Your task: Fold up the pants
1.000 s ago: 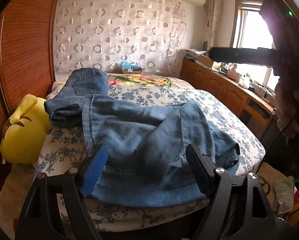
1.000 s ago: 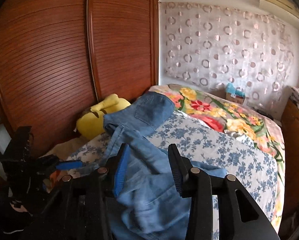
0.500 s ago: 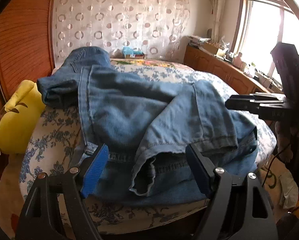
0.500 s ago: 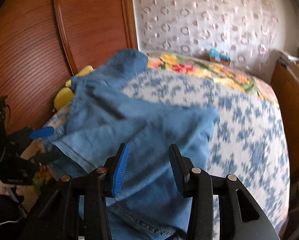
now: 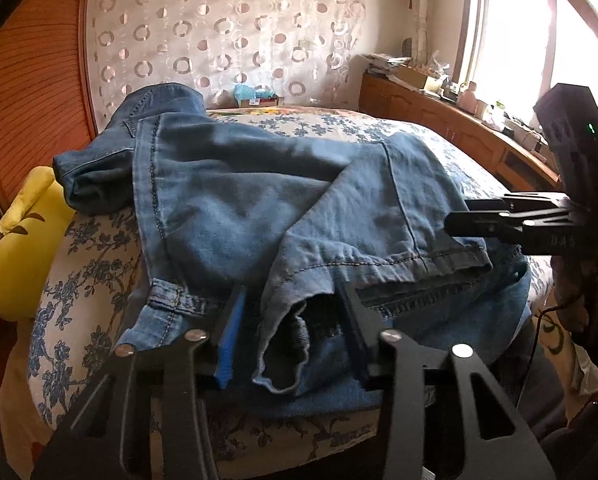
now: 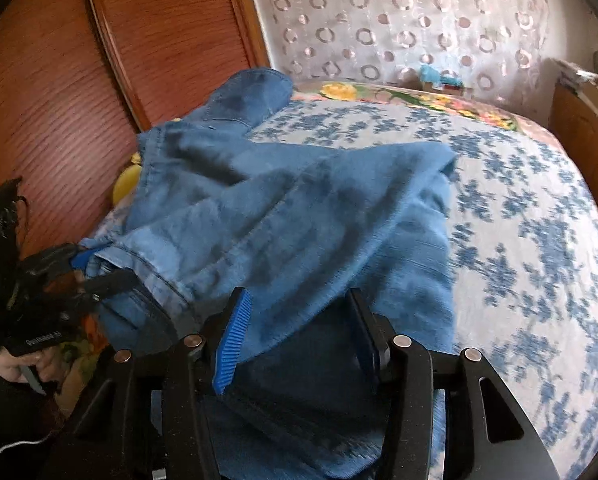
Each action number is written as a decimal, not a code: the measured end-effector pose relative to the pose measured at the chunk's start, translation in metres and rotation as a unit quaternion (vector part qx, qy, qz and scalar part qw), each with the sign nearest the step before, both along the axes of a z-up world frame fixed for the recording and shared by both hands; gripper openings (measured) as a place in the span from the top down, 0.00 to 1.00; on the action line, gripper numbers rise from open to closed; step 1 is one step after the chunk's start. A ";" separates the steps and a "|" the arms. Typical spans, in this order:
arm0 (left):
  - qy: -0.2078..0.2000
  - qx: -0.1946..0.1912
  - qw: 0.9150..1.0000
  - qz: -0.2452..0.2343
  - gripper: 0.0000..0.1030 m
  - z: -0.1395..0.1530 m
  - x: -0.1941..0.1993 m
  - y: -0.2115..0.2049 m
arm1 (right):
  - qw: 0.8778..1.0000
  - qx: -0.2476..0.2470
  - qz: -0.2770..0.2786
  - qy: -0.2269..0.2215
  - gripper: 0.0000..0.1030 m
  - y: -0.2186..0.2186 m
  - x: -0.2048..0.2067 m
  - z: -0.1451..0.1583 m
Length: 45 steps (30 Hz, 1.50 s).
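Observation:
Blue denim pants (image 5: 259,200) lie crumpled on the bed, one leg reaching toward the headboard, hems bunched at the near edge. My left gripper (image 5: 295,332) is open with a pant-leg hem hanging between its fingers. My right gripper (image 6: 303,332) is open, its fingers on either side of a fold of the pants (image 6: 299,220). The right gripper also shows in the left wrist view (image 5: 463,216) at the pants' right edge. The left gripper also shows in the right wrist view (image 6: 87,268) at the left hem.
The bed (image 5: 339,124) has a blue floral sheet. A yellow plush toy (image 5: 23,240) lies at its left edge by a wooden wardrobe (image 6: 159,40). A wooden cabinet (image 5: 439,116) with clutter runs under the window on the right.
Both grippers moved in to the pants at the near bed edge and narrowed their opening. Hem fabric now sits between each pair of fingers.

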<state>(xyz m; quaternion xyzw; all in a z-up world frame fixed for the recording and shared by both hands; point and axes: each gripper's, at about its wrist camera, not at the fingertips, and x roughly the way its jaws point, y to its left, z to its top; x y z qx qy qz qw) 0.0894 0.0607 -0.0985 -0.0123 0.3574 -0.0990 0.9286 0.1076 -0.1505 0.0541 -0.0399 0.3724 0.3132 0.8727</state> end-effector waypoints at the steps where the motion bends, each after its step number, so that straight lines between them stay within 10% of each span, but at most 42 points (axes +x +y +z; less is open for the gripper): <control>1: -0.001 0.000 1.000 -0.003 0.69 0.000 0.000 0.000 | 1.000 0.005 0.005 0.001 0.58 0.003 0.001 0.001; 2: -0.004 -0.001 1.000 -0.006 0.70 0.002 -0.001 -0.001 | 1.000 0.007 0.011 0.002 0.85 0.004 0.002 0.001; 5: -0.012 -0.019 1.000 -0.007 0.85 0.010 -0.006 0.003 | 0.999 0.010 0.034 -0.014 0.97 0.014 0.006 0.016; 16: -0.069 -0.054 0.996 -0.009 0.90 0.058 -0.045 0.019 | 0.991 -0.002 0.094 -0.094 0.97 0.088 0.032 0.109; 30: -0.005 -0.045 0.998 0.037 0.78 0.016 -0.031 0.043 | 0.996 -0.042 0.079 -0.020 0.97 0.192 0.129 0.063; 37: -0.014 -0.045 0.997 0.054 0.45 0.019 -0.031 0.049 | 0.996 -0.033 0.067 -0.042 0.60 0.179 0.118 0.071; 45: -0.035 -0.034 0.997 0.053 0.38 0.028 -0.032 0.044 | 0.994 -0.031 0.048 -0.091 0.55 0.101 0.073 0.094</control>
